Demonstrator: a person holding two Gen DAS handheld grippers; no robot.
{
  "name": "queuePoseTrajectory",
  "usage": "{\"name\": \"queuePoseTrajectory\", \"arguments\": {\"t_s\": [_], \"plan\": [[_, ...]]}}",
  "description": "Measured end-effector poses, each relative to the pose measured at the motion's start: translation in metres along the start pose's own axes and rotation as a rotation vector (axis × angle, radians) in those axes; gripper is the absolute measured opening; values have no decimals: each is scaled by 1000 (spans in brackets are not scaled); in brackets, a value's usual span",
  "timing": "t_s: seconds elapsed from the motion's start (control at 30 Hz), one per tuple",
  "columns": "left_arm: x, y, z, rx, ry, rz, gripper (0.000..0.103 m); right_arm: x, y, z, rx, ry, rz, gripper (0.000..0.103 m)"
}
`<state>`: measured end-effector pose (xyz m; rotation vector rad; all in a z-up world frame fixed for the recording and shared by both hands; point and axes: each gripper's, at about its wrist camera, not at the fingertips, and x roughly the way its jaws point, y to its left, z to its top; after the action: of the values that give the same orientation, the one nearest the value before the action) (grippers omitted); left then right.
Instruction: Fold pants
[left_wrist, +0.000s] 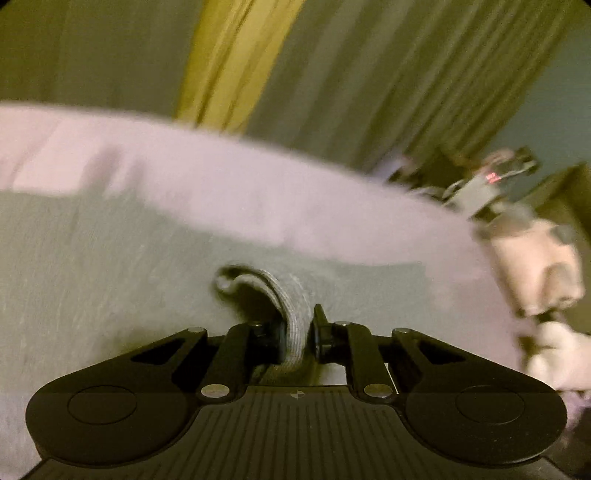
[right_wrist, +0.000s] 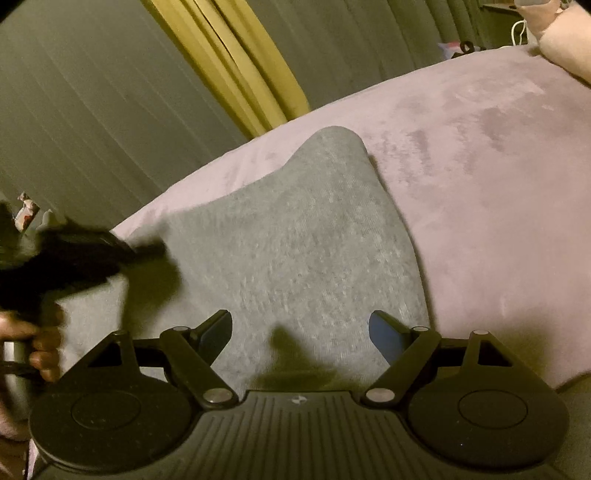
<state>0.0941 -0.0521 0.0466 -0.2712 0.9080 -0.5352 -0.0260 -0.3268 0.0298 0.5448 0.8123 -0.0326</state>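
Observation:
Grey knit pants (right_wrist: 295, 240) lie spread on a lilac bed cover (right_wrist: 480, 166). In the left wrist view my left gripper (left_wrist: 295, 332) is shut on a raised fold of the grey pants (left_wrist: 291, 314), which bulges up between the pads. The rest of the pants (left_wrist: 110, 277) lies flat beyond it. My right gripper (right_wrist: 301, 332) hovers open over the near part of the pants with nothing between its fingers. The left gripper (right_wrist: 147, 251) shows as a dark blur at the left of the right wrist view, with a hand (right_wrist: 40, 343) on it.
Grey-green curtains (right_wrist: 92, 129) and a yellow curtain (right_wrist: 229, 62) hang behind the bed. A pale cushion-like shape (right_wrist: 565, 40) and small clutter (right_wrist: 458, 48) sit at the far right corner. A hand with the other device (left_wrist: 535, 266) is blurred at the right of the left wrist view.

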Motion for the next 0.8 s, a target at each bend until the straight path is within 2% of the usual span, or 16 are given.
{"name": "queuePoseTrajectory", "arguments": {"t_s": [0.07, 0.13, 0.17, 0.23, 0.27, 0.3, 0.33, 0.37, 0.43, 0.47, 0.53, 0.7, 0.8], "plan": [[-16, -4, -1, -24, -17, -24, 16, 1, 2, -1, -7, 2, -2, 82], [-23, 6, -5, -105, 22, -24, 17, 1, 2, -2, -6, 7, -5, 82], [-22, 14, -8, -123, 21, 30, 18, 0, 2, -2, -6, 8, -3, 82], [-3, 28, -16, -60, 39, 266, 23, 1, 3, -1, -9, 17, 5, 82], [8, 37, -23, -57, 89, 359, 26, 2, 4, -1, -16, 23, 3, 82], [15, 48, -29, -75, 143, 396, 26, 2, 7, -1, -26, 24, -8, 82], [15, 57, -36, -112, 166, 374, 29, 2, 9, -2, -41, 27, -14, 83], [6, 62, -42, -146, 140, 330, 33, 2, 11, -3, -54, 32, -19, 83], [-12, 62, -53, -178, 131, 259, 60, 1, 11, -5, -59, 27, -20, 83], [-20, 60, -60, -189, 124, 251, 63, 1, 11, -5, -55, 29, -20, 83], [-31, 52, -73, -179, 147, 209, 66, 3, 11, -4, -38, 28, -21, 84], [-42, 37, -98, -172, 189, 109, 66, 6, 17, -4, -61, 26, -36, 85], [-40, 31, -104, -163, 232, 110, 64, 3, 15, -4, -50, 17, -32, 85]]}}
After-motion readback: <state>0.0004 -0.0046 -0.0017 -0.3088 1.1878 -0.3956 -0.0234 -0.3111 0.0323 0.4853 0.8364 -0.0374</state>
